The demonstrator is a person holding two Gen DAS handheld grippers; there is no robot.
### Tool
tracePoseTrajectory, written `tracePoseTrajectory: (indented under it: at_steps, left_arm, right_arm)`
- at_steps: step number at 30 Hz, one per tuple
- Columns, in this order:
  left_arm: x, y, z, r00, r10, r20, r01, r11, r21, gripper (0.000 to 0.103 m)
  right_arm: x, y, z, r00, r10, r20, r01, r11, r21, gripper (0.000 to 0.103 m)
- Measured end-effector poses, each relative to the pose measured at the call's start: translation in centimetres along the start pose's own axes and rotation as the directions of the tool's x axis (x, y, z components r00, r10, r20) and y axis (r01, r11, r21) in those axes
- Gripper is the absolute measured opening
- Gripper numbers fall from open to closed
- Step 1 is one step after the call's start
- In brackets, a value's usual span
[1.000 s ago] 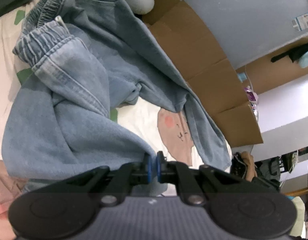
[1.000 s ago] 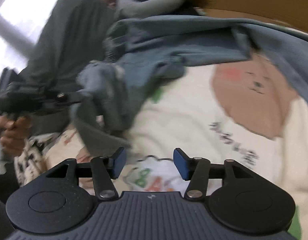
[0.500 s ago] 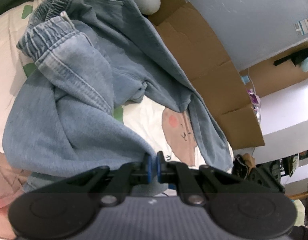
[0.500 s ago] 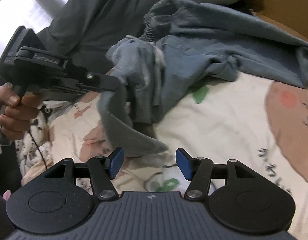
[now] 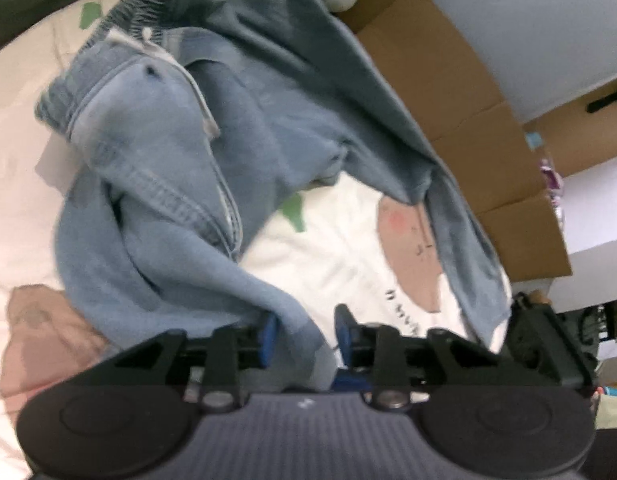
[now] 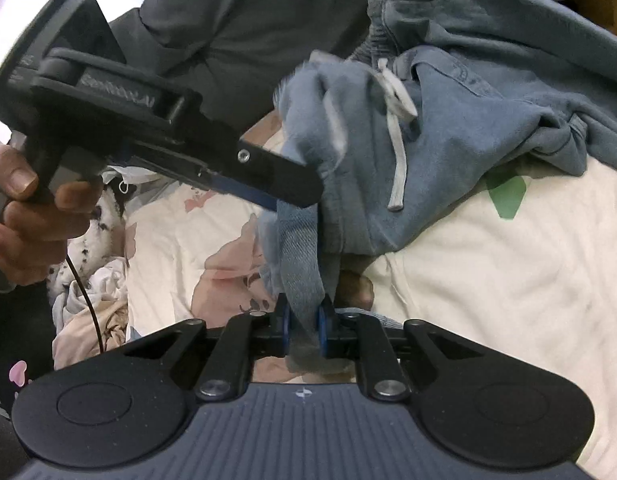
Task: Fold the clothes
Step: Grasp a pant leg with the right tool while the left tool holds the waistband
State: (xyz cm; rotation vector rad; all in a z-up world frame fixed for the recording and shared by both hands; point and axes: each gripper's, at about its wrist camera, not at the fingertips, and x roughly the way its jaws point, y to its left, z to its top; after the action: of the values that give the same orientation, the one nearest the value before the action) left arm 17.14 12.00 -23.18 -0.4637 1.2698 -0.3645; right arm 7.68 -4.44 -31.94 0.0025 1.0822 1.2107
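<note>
Right gripper, wide a second ago, is closing, its jaws now pinched on the jeans hem. Left gripper (clamped shut before) is opening, cloth loose between its jaws. Beyond both, the jeans lie crumpled on the bedsheet.

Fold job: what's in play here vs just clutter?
In play:
- light blue denim drawstring trousers
- right gripper, closing on a trouser fold
- left gripper, opening, fold between its fingers

Clutter:
- cream cartoon-print bedsheet
- brown cardboard boxes
- dark grey garment
</note>
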Motion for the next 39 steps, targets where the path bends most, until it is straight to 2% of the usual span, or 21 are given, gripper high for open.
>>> tracePoseTrajectory:
  at_steps: [2, 3, 4, 9, 13, 16, 18, 20, 24, 26, 27, 28, 31, 39]
  left_arm:
    - [-0.8, 0.6, 0.1, 1.0, 0.019, 0.012, -0.019, 1.0, -0.002, 0.053]
    - [-1.3, 0.9, 0.2, 0.999, 0.03, 0.026, -0.03, 1.0, -0.001, 0.065]
    - [-1.8, 1.2, 0.3, 0.998, 0.043, 0.041, -0.043, 0.999, 0.0, 0.068]
    - [-2.7, 3.5, 1.8, 0.988, 0.104, 0.116, -0.097, 0.993, -0.06, 0.069]
    - [-2.2, 6.0, 2.7, 0.979, 0.103, 0.174, -0.077, 0.986, -0.149, 0.07]
    - [-1.4, 7.5, 3.0, 0.978, 0.101, 0.184, -0.063, 0.977, -0.203, 0.07]
    - [-1.0, 8.1, 3.1, 0.975, 0.08, 0.206, -0.031, 0.972, -0.231, 0.07]
    - [-0.7, 8.5, 3.1, 0.971, 0.059, 0.232, 0.0, 0.969, -0.248, 0.068]
    - [-0.5, 8.6, 3.4, 0.961, 0.047, 0.272, 0.024, 0.967, -0.252, 0.053]
    - [-0.6, 8.5, 3.4, 0.956, 0.058, 0.289, 0.015, 0.97, -0.243, 0.036]
    - [-0.8, 8.4, 3.4, 0.954, 0.064, 0.292, 0.009, 0.97, -0.242, 0.02]
    - [-0.9, 8.4, 3.5, 0.954, 0.072, 0.292, 0.002, 0.97, -0.243, 0.013]
    - [-1.2, 8.2, 3.8, 0.949, 0.087, 0.304, -0.014, 0.972, -0.235, 0.007]
    - [-4.0, 6.7, 5.5, 0.915, 0.097, 0.391, -0.018, 0.98, -0.2, 0.005]
  right_arm:
    - [0.0, -0.2, 0.0, 1.0, -0.011, -0.005, 0.011, 1.0, -0.001, 0.012]
    - [0.0, -0.3, 0.0, 1.0, -0.017, -0.009, 0.017, 1.0, 0.0, 0.012]
    - [0.1, -0.4, 0.1, 1.0, -0.019, -0.013, 0.019, 1.0, 0.003, 0.012]
    - [0.4, -0.3, -0.1, 1.0, -0.017, -0.015, 0.017, 1.0, 0.009, 0.012]
    - [0.4, 0.2, -0.2, 1.0, -0.024, -0.021, 0.024, 1.0, -0.002, 0.012]
    - [0.5, 0.3, -0.2, 0.999, -0.025, -0.024, 0.025, 1.0, -0.005, 0.012]
    - [0.5, 0.3, -0.2, 0.999, -0.026, -0.028, 0.026, 1.0, -0.005, 0.012]
    - [0.6, 0.3, -0.3, 0.999, -0.027, -0.029, 0.027, 1.0, -0.006, 0.012]
    - [0.7, 0.2, -0.4, 0.999, -0.032, -0.031, 0.032, 0.999, -0.007, 0.012]
    - [0.6, 0.3, -0.5, 0.999, -0.038, -0.03, 0.038, 0.999, -0.005, 0.012]
    - [0.5, 0.3, -0.5, 0.999, -0.043, -0.03, 0.043, 0.999, -0.005, 0.012]
    - [0.5, 0.3, -0.5, 0.998, -0.047, -0.033, 0.046, 0.999, -0.006, 0.012]
    - [0.1, 0.3, -0.5, 0.997, -0.062, -0.043, 0.061, 0.998, -0.016, 0.011]
    - [-3.2, -0.6, -1.2, 0.987, -0.143, -0.076, 0.142, 0.99, -0.015, 0.011]
